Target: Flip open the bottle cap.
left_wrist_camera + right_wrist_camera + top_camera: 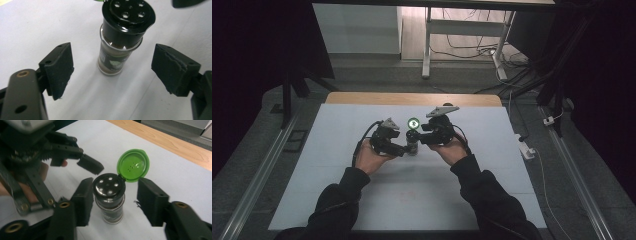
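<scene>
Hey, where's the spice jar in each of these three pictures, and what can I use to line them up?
High view: the spice jar stands mid-table, between the two tongs.
Left gripper view: upper centre, upright between the open jaws, apart from both.
Right gripper view: centre, between the open jaws.
Shared landmark: its green flip lid, open; in the high view it shows just above the jar; a sliver at the left gripper view's top edge.

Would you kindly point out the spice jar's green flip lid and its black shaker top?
green flip lid (133,168), right gripper view, inner face of open lid.
black shaker top (130,12), left gripper view, perforated top surface.
</scene>
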Motion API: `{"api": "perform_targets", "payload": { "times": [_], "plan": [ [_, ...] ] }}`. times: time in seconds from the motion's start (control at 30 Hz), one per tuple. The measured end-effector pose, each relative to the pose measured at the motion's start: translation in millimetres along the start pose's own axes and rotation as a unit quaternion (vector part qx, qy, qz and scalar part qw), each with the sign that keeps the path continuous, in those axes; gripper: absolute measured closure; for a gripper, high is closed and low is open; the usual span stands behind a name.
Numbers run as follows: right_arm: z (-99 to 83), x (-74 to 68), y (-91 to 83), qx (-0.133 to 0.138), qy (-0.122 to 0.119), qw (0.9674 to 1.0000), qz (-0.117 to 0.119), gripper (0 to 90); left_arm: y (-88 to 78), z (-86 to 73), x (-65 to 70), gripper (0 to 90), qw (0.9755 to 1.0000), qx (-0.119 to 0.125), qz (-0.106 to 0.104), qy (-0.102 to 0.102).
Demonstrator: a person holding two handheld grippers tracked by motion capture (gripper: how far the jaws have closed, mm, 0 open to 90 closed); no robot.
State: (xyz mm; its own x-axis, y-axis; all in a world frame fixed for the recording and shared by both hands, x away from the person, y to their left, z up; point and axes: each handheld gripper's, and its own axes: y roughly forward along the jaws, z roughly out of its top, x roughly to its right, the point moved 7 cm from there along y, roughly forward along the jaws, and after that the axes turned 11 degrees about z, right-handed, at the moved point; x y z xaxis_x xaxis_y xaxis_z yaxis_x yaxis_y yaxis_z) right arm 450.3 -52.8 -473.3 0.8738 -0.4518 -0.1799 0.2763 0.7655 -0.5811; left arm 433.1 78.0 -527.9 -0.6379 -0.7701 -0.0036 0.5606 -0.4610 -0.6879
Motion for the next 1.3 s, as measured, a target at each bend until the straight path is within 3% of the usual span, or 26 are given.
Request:
{"api": "perform_targets", "payload": {
  "times": [0.2, 0.47, 0.7, 1.0, 1.3],
  "plan": [
    [-3.8, -6.1, -8.9, 0.01, 0.013, 0.9998, 0.013, 32.7, -16.9, -6.0, -4.1, 12.5, 0.9995, -0.018, 0.008, 0.024],
    [-14.8, -16.1, -19.8, 0.004, 0.011, 0.9995, 0.028, 22.8, -46.1, -16.8, -7.5, 6.6, 0.9998, -0.014, -0.017, -0.001],
    [-24.0, -24.2, -34.6, 0.0, 0.007, 0.9995, 0.032, 16.0, -73.0, -30.1, -6.6, 4.3, 0.9995, -0.017, -0.028, -0.003],
    [-36.5, -34.1, -55.3, -0.001, 0.002, 0.9993, 0.037, 11.7, -108.2, -57.9, -12.9, 4.7, 0.9989, -0.009, -0.032, -0.032],
    [-58.3, -37.8, -78.9, -0.004, 0.007, 0.9996, 0.026, 6.0, -138.2, -79.1, -7.6, 4.5, 0.9987, 0.005, -0.028, -0.043]
  ]
}}
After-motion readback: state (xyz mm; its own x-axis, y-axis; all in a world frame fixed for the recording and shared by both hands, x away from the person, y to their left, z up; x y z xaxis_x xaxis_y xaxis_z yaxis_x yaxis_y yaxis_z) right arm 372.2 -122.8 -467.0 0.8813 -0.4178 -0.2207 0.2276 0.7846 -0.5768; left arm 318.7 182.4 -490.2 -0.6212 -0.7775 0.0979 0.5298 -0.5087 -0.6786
